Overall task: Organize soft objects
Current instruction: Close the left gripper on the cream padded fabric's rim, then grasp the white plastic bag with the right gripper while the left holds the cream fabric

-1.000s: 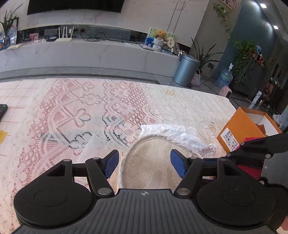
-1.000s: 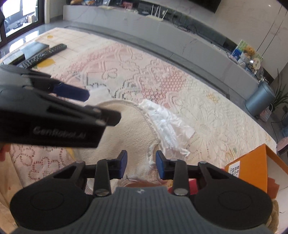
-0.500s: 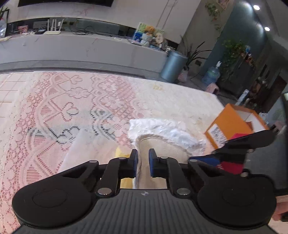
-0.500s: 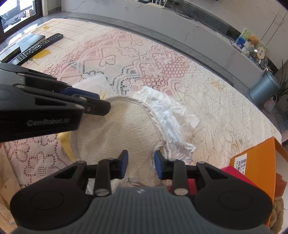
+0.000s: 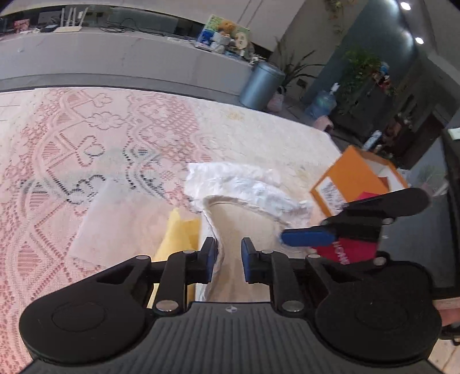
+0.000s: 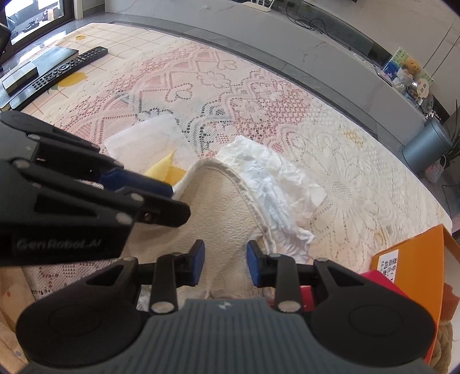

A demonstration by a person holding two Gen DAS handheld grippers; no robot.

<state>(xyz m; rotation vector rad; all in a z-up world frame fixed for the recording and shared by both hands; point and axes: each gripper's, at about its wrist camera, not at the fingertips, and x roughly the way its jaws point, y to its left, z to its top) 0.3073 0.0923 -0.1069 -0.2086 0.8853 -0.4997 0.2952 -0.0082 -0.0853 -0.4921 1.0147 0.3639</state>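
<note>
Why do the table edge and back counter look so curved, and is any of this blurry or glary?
Both views are fisheye, so straight lines bow. Left wrist view: the counter arcs, the lace tablecloth is smeared by blur, ceiling lights flare at top right. Right wrist view: sharper, daylight from the window at top left, the beige cloth crisp.

Left gripper (image 6: 172, 201) body, seen from the right wrist: "GenRobot.AI" in pale letters on the black side.
Red item (image 5: 345, 253) beside the orange box (image 5: 353, 172): white letters, partly hidden, only "HON" legible.
White label (image 6: 388, 266) on the orange box's side: black printed characters, too small and blurred to read.
</note>
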